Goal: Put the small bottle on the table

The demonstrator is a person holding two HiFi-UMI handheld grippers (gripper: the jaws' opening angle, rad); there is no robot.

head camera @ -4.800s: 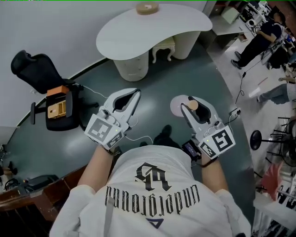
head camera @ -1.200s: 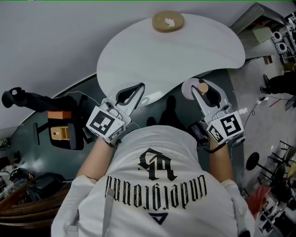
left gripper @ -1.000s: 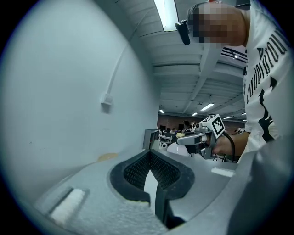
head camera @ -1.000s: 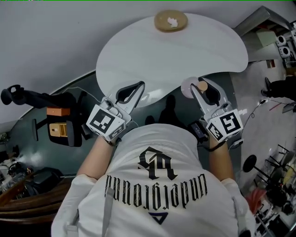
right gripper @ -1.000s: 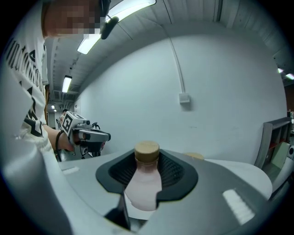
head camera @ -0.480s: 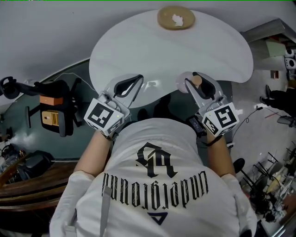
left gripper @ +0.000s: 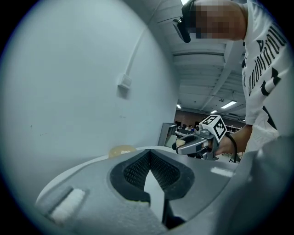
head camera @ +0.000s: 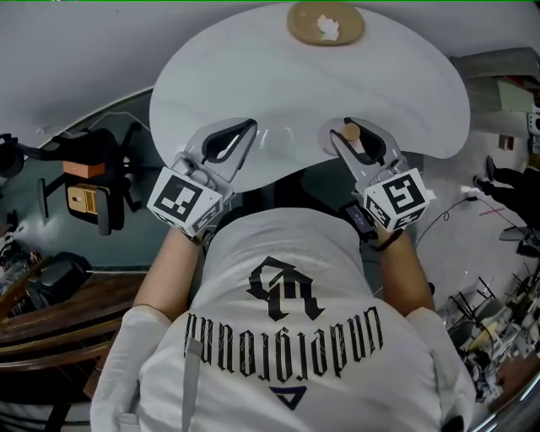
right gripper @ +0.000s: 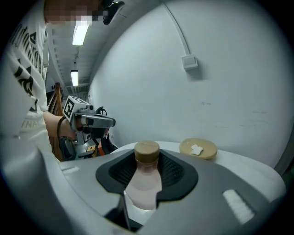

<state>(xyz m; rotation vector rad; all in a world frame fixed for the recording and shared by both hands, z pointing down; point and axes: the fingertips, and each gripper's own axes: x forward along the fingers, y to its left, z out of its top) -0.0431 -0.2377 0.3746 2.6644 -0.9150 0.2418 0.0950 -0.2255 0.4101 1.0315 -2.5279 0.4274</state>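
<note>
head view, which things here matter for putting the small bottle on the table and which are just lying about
For the job:
- small bottle
- right hand-held gripper, shut on the bottle
- white table

Just lying about:
- round tan dish at the table's far edge
- black chair on the floor to the left
- left hand-held gripper, shut and empty

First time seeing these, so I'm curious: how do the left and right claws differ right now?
The right claw is clamped on a small bottle; the left claw holds nothing. The right claw's jaws stand apart round it; the left claw's tips meet. Both hover over the white table's near edge.
</note>
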